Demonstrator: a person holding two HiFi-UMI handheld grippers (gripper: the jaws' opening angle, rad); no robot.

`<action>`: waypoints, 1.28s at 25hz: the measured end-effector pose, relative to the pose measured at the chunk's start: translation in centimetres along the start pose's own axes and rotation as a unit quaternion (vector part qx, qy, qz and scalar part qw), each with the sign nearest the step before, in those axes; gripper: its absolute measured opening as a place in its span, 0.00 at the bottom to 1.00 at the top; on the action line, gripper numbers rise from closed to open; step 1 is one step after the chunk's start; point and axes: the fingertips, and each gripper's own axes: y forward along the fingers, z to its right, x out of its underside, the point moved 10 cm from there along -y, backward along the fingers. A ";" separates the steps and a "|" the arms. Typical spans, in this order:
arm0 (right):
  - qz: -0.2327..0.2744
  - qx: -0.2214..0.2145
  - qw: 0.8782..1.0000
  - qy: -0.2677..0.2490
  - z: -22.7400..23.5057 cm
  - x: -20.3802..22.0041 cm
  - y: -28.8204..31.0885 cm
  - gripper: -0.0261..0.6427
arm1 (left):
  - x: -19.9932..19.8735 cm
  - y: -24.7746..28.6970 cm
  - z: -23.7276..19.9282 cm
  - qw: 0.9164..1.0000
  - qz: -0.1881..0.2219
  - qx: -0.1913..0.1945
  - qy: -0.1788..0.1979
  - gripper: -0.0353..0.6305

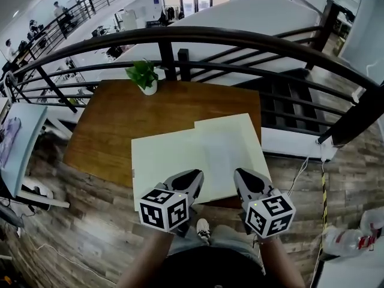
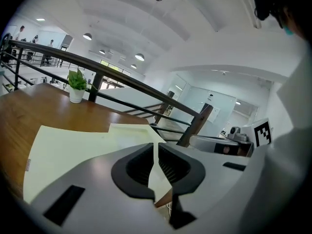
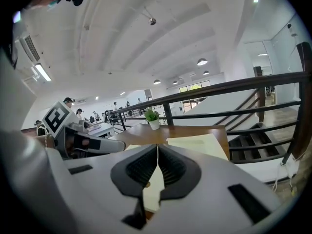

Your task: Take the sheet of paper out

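A large pale yellow-green sheet of paper lies on the wooden table and hangs over its near edge. A second pale layer sticks out from under it at the far right; I cannot tell whether that is a folder. My left gripper is shut on the sheet's near edge, and the paper shows pinched between its pads in the left gripper view. My right gripper is shut on the same edge further right, with paper between its pads.
A small potted plant stands at the table's far edge. A black railing runs behind the table, with stairs at the right. A white desk sits to the left. My shoe shows below the table edge.
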 end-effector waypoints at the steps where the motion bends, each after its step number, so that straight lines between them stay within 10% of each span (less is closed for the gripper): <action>1: -0.003 0.002 1.000 0.001 0.1 0.0 0.4 0.08 | -0.1 0.4 -0.3 1.000 -0.004 0.004 0.001 0.12; 32: -0.118 -0.075 0.989 0.042 7.2 -0.1 8.4 0.08 | 0.5 9.9 -6.1 0.990 -0.069 -0.073 -0.103 0.23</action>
